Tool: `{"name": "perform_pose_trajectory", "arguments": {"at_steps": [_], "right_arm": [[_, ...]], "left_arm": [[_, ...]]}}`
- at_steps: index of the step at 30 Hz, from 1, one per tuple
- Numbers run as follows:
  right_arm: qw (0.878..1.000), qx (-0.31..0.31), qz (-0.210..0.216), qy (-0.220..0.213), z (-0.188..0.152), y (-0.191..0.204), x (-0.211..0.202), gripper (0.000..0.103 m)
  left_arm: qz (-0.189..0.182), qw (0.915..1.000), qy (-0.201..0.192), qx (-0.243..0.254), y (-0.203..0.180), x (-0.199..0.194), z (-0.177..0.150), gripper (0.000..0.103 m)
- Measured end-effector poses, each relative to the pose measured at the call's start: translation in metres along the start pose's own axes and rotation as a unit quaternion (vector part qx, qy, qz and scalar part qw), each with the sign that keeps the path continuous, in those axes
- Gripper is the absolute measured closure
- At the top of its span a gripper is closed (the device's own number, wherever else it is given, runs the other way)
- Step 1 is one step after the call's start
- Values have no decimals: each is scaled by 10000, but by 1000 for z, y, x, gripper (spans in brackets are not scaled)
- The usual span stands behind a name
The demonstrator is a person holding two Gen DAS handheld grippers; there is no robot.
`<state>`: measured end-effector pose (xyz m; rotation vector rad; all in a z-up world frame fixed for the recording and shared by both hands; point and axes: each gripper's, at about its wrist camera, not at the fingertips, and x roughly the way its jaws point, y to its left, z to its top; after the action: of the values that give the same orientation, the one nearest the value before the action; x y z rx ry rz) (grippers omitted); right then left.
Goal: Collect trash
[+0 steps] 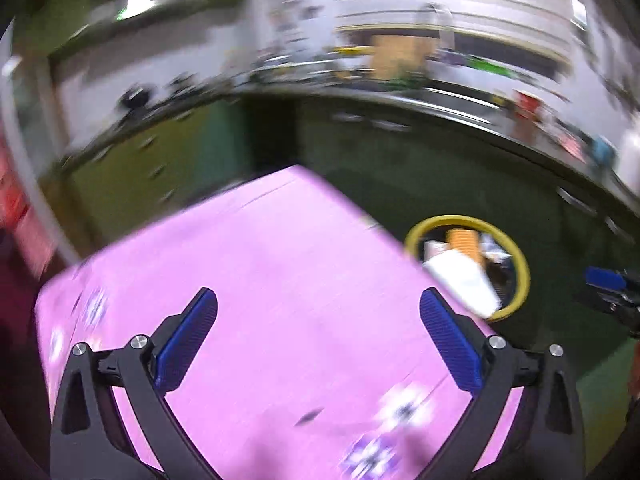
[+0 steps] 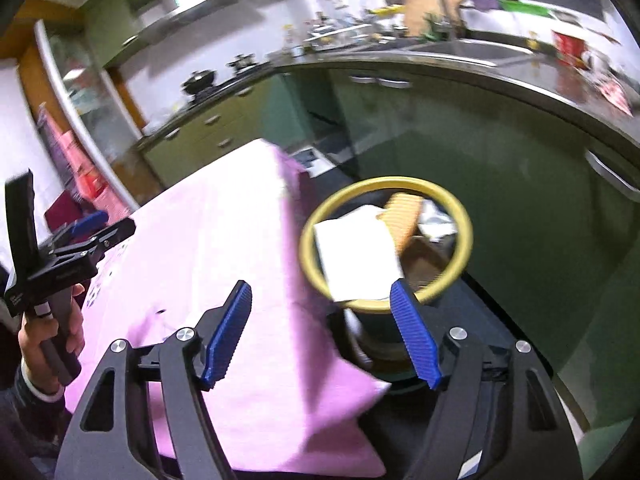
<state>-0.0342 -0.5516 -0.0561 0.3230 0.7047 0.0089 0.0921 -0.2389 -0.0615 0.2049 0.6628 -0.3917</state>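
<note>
Nearest to us in the left wrist view, our left gripper (image 1: 318, 336) hangs over the pink cloth-covered table (image 1: 260, 280), its blue ribbed fingers (image 1: 188, 340) spread wide with nothing between them. In the right wrist view, our right gripper (image 2: 320, 328) is likewise spread wide and empty, its blue ribbed fingers (image 2: 414, 336) straddling the table's right edge, where the pink cloth (image 2: 224, 240) drapes down.

Just beyond that edge, off the table and lower down, stands the round dark bin with a yellow rim (image 2: 466, 240). A flat white sheet of paper (image 2: 356, 256) lies tilted across the bin's opening, its near end reaching the yellow rim by the tip of our right finger; we cannot tell whether they touch. Behind it in the bin sits a piece of tan corrugated cardboard (image 2: 404, 216), with more crumpled pale scraps (image 2: 436, 220) beside it. The left view shows the same bin (image 1: 520, 264) past the table's right edge, with the white paper (image 1: 460, 280) over its rim.

Farther off, green kitchen cabinets (image 2: 460, 140) run under a cluttered counter; the left view is blurred there.
</note>
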Motion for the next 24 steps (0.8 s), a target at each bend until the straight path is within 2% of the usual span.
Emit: {"name": "perform_pose_trajectory", "arguments": {"at_steps": [5, 11, 18, 24], "right_arm": [[9988, -465, 59, -144, -6, 46, -2, 23], [9966, -702, -52, -425, -16, 74, -23, 13], [9957, -702, -132, -595, -26, 80, -45, 6], [9945, -648, -224, -797, -34, 77, -64, 5]], "left_arm": [[700, 9948, -7, -736, 62, -38, -38, 7], [1225, 9836, -43, -1324, 118, -86, -82, 7], [1409, 9801, -61, -1399, 132, -126, -114, 7], [1253, 9816, -187, -1429, 128, -144, -120, 7]]}}
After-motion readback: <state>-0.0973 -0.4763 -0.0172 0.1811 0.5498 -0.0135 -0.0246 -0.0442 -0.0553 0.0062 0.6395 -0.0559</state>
